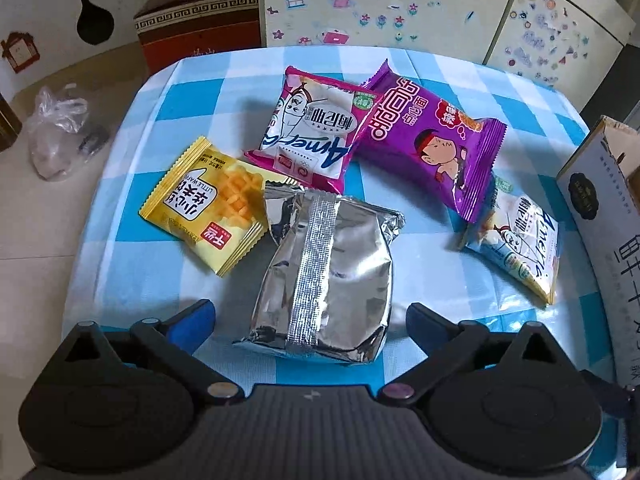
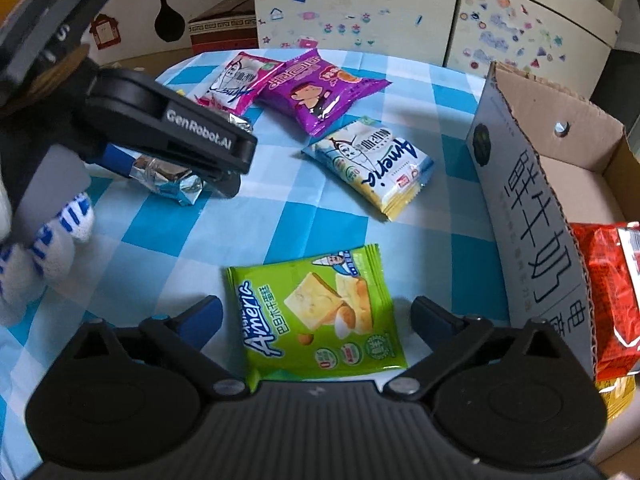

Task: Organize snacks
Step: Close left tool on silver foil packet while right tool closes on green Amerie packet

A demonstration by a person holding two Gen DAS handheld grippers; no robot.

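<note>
Hovering over the checked desk [image 1: 132, 168], my left jaws [image 1: 310, 318] stand wide, one finger on either side of the silver foil packet [image 1: 328, 276] without pressing it. Against that packet's far left corner lies the yellow waffle packet [image 1: 204, 208]; beyond it the pink Ameria packet [image 1: 312, 132] and the purple noodle-snack packet [image 1: 432, 144] overlap; right of it lies a pale blue Ameria packet [image 1: 520, 236].

From my right wrist, my right jaws [image 2: 316, 322] stand just as wide, astride the green Ameria packet [image 2: 320, 316], touching nothing. Right of it stands the cardboard box [image 2: 532, 184] with a red snack bag [image 2: 612, 292] inside. To the far left my left jaws straddle the foil packet [image 2: 168, 180].
</note>
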